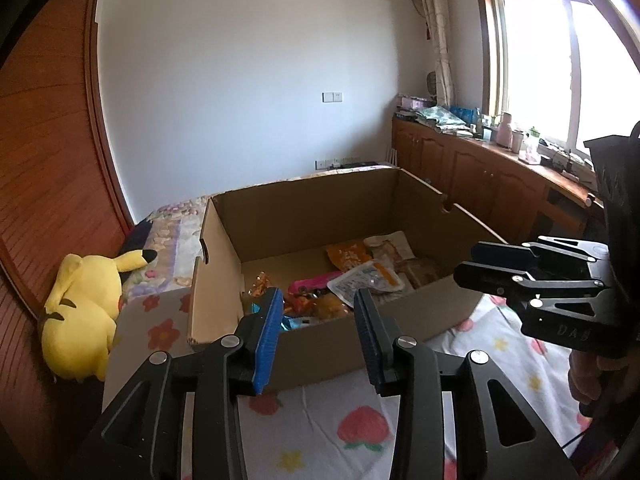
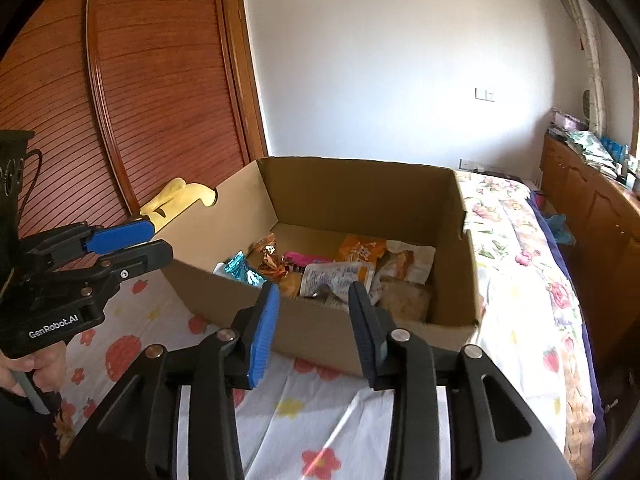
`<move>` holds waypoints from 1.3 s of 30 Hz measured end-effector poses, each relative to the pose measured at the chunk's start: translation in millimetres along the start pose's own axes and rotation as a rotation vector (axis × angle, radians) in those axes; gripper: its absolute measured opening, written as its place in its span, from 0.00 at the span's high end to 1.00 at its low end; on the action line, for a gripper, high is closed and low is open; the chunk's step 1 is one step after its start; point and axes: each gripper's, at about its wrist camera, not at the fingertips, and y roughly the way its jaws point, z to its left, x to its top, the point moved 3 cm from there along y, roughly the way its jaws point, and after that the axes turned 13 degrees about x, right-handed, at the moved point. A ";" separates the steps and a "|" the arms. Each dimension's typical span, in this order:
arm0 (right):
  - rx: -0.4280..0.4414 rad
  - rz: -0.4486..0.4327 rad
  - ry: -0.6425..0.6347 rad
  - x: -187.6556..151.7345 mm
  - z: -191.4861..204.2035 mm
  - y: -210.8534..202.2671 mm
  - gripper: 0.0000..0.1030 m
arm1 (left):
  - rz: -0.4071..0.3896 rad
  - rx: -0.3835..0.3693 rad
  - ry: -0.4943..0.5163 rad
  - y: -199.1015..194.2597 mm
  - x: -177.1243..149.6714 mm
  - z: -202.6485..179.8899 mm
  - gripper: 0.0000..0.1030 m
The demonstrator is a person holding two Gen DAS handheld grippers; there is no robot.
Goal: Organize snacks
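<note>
on the bed [image 2: 516, 240] stands an open cardboard box [image 1: 320, 340], and the snack packets [image 1: 360, 276] lie inside on its bottom. before its near wall the left tongs [image 1: 316, 304] and right tongs [image 2: 314, 298] are both spread, with nothing between.

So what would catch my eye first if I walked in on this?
Probably the open cardboard box on the flowery bedspread, with bright snack packets heaped inside. Next, the yellow plush toy lying left of the box by the wooden doors. Both tongs, left and right, hover empty before it.
</note>
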 end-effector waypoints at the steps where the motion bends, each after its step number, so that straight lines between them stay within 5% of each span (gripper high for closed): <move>1: -0.005 -0.005 0.001 -1.2 1.5 -3.1 0.61 | -0.005 0.002 0.002 -4.3 -0.6 -1.1 0.62; 10: -0.069 -0.067 0.011 -14.9 18.5 -42.1 0.42 | -0.038 0.016 -0.007 -35.0 -15.0 -1.8 0.53; 13: -0.086 -0.090 0.008 -18.6 24.0 -53.9 0.26 | -0.043 0.032 -0.012 -42.6 -20.7 -1.7 0.52; 18: -0.129 -0.131 0.005 -23.5 30.7 -72.5 0.17 | -0.073 0.070 -0.016 -55.3 -27.0 -2.9 0.35; 24: -0.206 -0.151 0.002 -27.8 37.5 -89.5 0.16 | -0.097 0.098 -0.032 -69.7 -40.4 -8.5 0.16; 39: -0.258 -0.191 0.032 -43.8 50.4 -124.3 0.16 | -0.109 0.080 -0.092 -87.0 -62.2 -12.2 0.16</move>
